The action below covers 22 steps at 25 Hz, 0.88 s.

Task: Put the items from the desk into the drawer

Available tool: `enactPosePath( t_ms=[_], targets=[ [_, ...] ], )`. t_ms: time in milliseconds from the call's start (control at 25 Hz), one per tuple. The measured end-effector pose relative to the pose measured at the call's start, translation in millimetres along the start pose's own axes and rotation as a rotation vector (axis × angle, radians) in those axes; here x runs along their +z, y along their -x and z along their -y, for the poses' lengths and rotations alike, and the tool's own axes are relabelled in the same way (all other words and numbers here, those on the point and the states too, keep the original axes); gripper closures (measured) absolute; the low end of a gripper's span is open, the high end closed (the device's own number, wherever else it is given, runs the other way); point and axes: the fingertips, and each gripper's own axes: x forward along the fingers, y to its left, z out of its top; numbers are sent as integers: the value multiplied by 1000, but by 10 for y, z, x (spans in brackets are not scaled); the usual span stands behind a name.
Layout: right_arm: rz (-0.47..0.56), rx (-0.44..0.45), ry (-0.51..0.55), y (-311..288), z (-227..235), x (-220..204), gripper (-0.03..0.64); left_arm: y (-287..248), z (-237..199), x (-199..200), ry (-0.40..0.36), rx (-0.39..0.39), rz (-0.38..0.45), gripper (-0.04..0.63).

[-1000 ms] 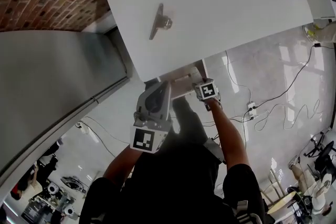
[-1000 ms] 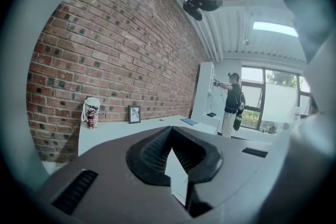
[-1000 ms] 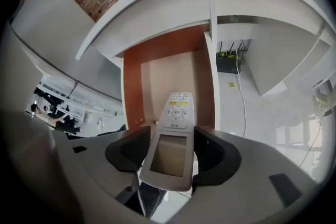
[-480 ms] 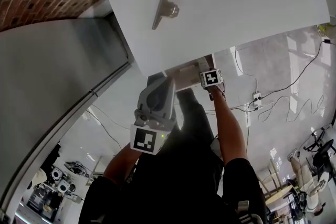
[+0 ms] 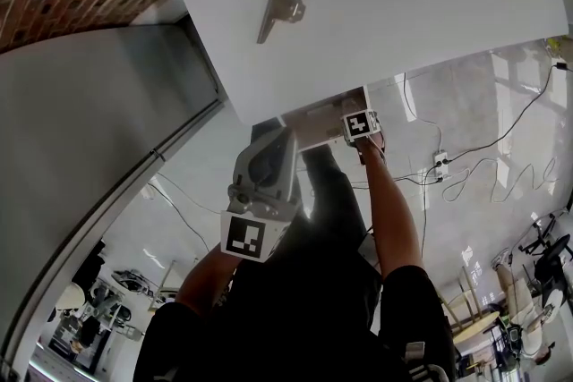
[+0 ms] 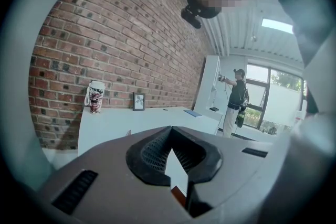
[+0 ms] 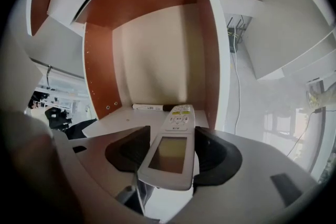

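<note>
Edged nearer the drawer (image 7: 157,60) w/ remote (image 7: 169,153) clamped in right gripper (image 7: 173,136); left gripper (image 6: 170,131) closed, empty; release inside prob. next, clip (image 5: 277,6) on desk (image 5: 403,4) pending.

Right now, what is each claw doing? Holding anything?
Left claw: closed, nothing in it.
Right claw: closed on a remote control, at the open drawer.
</note>
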Motion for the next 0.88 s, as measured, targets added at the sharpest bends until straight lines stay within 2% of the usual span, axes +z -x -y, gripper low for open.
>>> enactPosePath(
  t_ms=[200, 440, 600, 760, 840, 880],
  targets=[
    [-5, 10, -23, 6, 19, -18, 362, 52, 8, -40, 0, 3, -4, 594],
    [116, 51, -73, 251, -46, 129, 359, 125, -7, -4, 16, 10, 11, 594],
    [173, 33, -44, 591, -106, 172, 367, 185, 22, 143, 11, 11, 56, 594],
    [293, -11, 4, 1033, -172, 275, 478, 290, 9, 335, -1, 34, 111, 594],
    [358, -49, 20, 1302, -167, 328, 560, 358, 10, 430, -1, 42, 126, 594],
    [392, -58, 24, 1451, -176, 360, 576, 393, 15, 476, -3, 45, 130, 594]
  ],
)
